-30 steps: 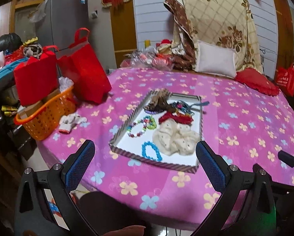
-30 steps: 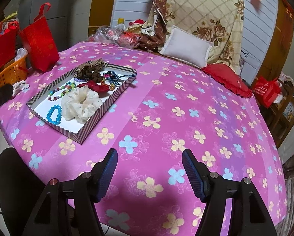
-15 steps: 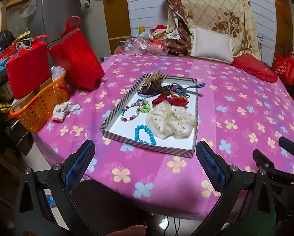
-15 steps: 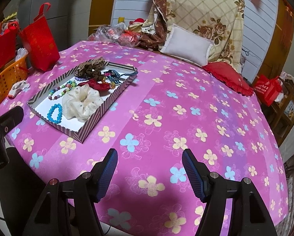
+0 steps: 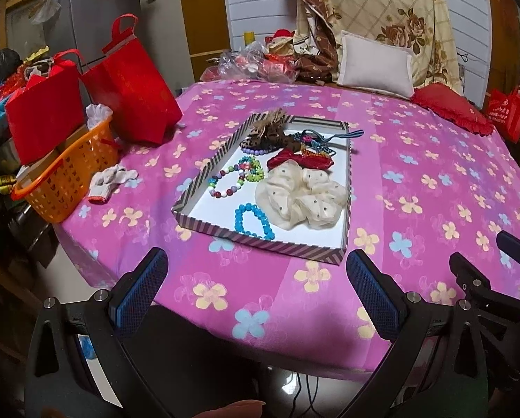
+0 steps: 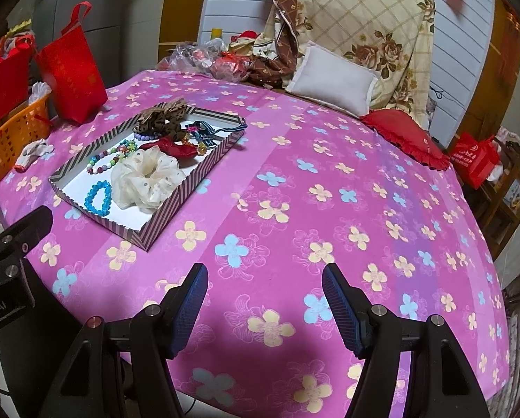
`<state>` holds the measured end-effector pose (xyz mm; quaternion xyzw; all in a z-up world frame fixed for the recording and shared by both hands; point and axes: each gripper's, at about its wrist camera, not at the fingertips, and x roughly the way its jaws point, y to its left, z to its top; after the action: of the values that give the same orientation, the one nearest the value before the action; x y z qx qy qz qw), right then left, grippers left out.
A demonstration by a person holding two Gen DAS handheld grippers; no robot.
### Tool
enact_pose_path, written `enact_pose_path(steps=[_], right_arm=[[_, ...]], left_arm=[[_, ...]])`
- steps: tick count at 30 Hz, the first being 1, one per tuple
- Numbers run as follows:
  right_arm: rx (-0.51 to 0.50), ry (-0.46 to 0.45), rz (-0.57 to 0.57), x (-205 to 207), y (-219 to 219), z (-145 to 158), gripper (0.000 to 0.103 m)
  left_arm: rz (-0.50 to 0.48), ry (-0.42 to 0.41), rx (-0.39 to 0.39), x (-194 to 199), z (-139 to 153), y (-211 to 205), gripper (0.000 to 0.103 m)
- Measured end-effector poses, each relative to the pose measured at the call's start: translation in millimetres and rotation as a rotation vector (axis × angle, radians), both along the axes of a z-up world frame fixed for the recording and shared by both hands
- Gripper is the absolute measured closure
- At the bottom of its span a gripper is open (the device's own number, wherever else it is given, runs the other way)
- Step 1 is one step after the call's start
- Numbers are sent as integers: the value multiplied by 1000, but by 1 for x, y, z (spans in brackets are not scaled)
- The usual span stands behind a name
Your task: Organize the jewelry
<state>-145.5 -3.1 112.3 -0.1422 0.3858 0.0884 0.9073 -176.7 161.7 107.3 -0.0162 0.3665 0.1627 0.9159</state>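
A striped shallow tray lies on the pink flowered tablecloth. In it are a blue bead bracelet, a cream scrunchie, a multicoloured bead bracelet, a red scrunchie, a brown leopard scrunchie and blue hair ties. My left gripper is open and empty, near the table's front edge, short of the tray. My right gripper is open and empty over bare cloth, right of the tray.
An orange basket and red gift bags stand at the table's left. White gloves lie beside the basket. A white cushion, red cushion and plastic-wrapped clutter sit at the back.
The left gripper has moved forward and up over the table edge, so the tray looks nearer. The right gripper has moved little. Both stay open.
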Motion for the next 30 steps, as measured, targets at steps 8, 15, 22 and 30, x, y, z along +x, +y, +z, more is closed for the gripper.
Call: enact_pose_path(steps=[8,15,22,30], right_arm=[[0,-1,2,0,-1,0,37],[0,5,1,1,0,1,37],[1,8,-1,2,1,1,37],[2,7,-2,2,0,1,37]], left_arm=[[0,22,-26,3,-4,1,1],[-2,36,-40,5,-8,3,1],[2,44,-44,6,-10,4,1],[1,57,-48,8,-13,4,1]])
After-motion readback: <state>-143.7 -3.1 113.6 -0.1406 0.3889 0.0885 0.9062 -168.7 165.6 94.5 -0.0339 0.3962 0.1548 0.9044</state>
